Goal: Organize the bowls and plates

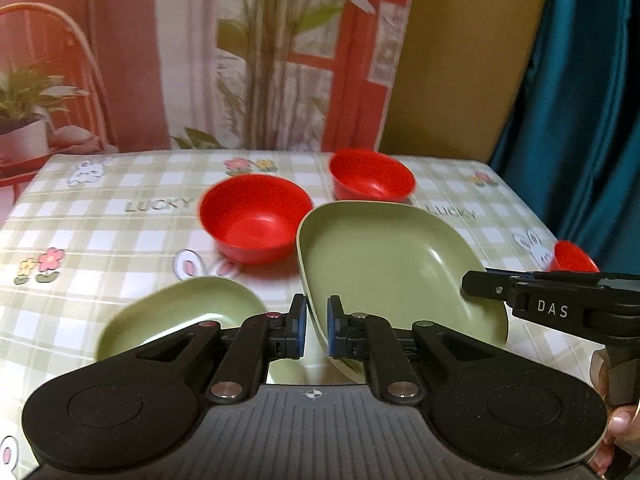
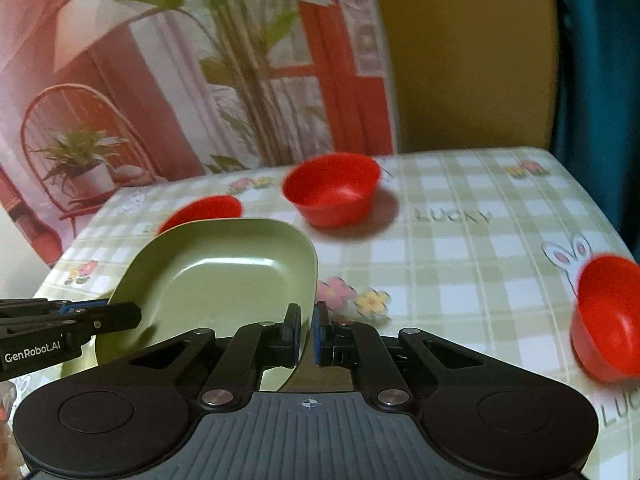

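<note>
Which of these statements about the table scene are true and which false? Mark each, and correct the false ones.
1. Both grippers grip one green plate. True: the left gripper and right gripper pinch its rim.
2. Three red bowls are in view. True.
3. The held plate lies flat on the tablecloth. False: it is tilted, raised.
4. A second green plate is stacked inside a bowl. False: it sits on the cloth.

Table is covered w/ a green-checked cloth (image 1: 120,236), printed w/ flowers, bunnies & "LUCKY". A printed backdrop (image 1: 180,60) w/ plant, red window & chair is hung behind. Tan wall (image 2: 468,60) & teal curtain (image 1: 580,100) are seen at right.
</note>
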A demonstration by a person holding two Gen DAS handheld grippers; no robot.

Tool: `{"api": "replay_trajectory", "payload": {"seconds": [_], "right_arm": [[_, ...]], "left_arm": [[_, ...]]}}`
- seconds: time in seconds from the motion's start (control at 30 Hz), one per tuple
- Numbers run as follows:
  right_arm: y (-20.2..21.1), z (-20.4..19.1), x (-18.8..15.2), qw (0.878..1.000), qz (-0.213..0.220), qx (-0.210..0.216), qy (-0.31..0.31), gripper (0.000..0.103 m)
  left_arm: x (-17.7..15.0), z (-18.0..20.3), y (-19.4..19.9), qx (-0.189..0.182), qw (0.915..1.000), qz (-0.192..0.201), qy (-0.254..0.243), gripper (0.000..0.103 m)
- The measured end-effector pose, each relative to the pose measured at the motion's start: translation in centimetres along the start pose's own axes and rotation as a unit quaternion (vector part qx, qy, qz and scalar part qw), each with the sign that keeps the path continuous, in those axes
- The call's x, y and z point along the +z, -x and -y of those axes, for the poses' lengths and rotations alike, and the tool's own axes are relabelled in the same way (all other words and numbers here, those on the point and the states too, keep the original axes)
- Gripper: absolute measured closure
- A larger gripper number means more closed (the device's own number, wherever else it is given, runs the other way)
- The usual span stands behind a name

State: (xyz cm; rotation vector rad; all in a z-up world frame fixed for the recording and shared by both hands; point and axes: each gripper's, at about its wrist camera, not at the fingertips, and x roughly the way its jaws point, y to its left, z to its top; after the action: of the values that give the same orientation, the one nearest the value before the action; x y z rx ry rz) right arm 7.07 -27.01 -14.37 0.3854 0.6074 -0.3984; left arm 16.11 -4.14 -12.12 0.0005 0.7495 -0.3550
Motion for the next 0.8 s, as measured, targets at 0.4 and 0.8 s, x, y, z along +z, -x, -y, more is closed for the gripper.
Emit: {"api": "replay_trajectory", "payload": {"seconds": [0.4, 0.8], "right_arm": [[-2.3, -6.5, 3.7, 0.996, 0.022, 0.077, 0.031, 0.097], [-4.9, -11.8, 2.4, 0.991, -0.011, 0.1, 0.088, 0.096]], "left_arm": [[0.9, -6.5, 3.2, 0.034, 0.9963, 0.034, 0.071, 0.091], [-2.8, -10.7, 4.2, 0.058, 0.9921, 0.027, 0.107, 0.09]]}}
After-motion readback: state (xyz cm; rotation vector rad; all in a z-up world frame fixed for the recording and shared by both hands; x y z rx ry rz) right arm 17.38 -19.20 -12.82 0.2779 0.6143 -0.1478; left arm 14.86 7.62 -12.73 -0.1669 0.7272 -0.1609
